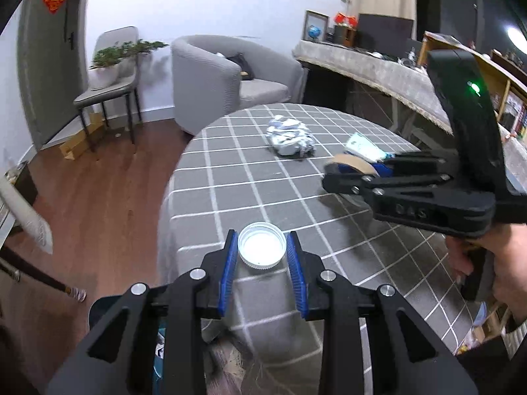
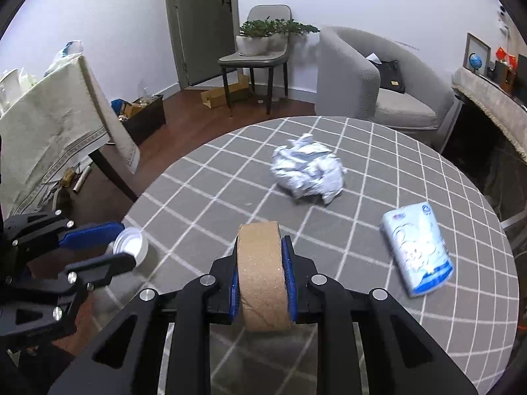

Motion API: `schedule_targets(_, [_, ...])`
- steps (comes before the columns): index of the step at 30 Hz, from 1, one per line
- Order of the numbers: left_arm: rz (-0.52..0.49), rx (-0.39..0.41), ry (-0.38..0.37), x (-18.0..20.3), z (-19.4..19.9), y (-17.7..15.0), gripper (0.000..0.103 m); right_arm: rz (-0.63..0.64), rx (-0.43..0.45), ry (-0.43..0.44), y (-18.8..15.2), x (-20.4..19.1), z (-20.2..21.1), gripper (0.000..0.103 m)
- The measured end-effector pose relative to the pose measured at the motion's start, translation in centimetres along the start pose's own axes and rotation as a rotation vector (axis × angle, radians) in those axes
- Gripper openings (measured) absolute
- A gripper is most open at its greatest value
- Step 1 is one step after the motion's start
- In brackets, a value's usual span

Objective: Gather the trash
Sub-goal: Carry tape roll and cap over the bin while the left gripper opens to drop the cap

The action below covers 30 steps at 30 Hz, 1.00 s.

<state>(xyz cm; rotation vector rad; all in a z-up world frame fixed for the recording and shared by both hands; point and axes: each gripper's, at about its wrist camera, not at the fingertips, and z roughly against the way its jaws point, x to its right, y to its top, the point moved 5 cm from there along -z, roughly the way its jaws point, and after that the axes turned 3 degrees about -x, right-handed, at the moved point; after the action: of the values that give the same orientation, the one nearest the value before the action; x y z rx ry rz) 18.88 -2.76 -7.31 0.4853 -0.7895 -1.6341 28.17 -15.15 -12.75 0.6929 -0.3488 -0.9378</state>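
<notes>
A round table (image 1: 230,181) (image 2: 204,197) wears a grey checked cloth. My left gripper (image 1: 262,237) (image 2: 128,243) is shut on a white bottle cap (image 1: 262,253) (image 2: 131,247) at the table's near-left edge, with a blue pad on each side of it. My right gripper (image 2: 261,243) (image 1: 332,172) is shut on a brown cardboard tape roll (image 2: 262,270) (image 1: 354,161), which stands upright between its pads above the cloth. A crumpled white paper ball (image 1: 290,138) (image 2: 308,172) lies mid-table. Flat on the right rests a blue tissue pack (image 2: 416,253) (image 1: 362,146).
A grey armchair (image 2: 378,79) stands beyond the table, and a chair with a potted plant (image 2: 260,39) stands by the door. Flat cardboard (image 2: 224,93) lies on the wooden floor. A cloth-draped table (image 2: 56,125) and a dark box of clutter (image 2: 145,115) are on the left.
</notes>
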Motion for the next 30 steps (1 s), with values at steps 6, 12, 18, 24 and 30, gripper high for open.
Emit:
schedule_targets(6, [0.051, 0.04, 0.046, -1.4, 2.6, -0.9, 0.032, -0.001, 0.023, 0.045, -0.9, -2.3, 1.4, 0.022])
schedule_targets(12, [0.072, 0.042, 0.094, -3.0, 4.1, -2.1, 0.032, 0.005, 0.056, 0.084, -1.4, -4.6, 2.4, 0.022])
schedule_targets(18, [0.098, 0.023, 0.133, -5.3, 4.9, -3.8, 0.033, 0.023, 0.067, 0.14, -1.0, -7.5, 1.9, 0.022])
schedule_targets(24, [0.125, -0.024, 0.156, -8.3, 4.6, -5.2, 0.033, 0.047, 0.075, 0.18, 0.1, -10.5, 1.6, 0.022])
schedule_targets(30, [0.159, -0.095, 0.192, -11.7, 3.9, -7.4, 0.033, 0.072, 0.058, 0.218, 0.9, -13.7, -0.1, 0.022])
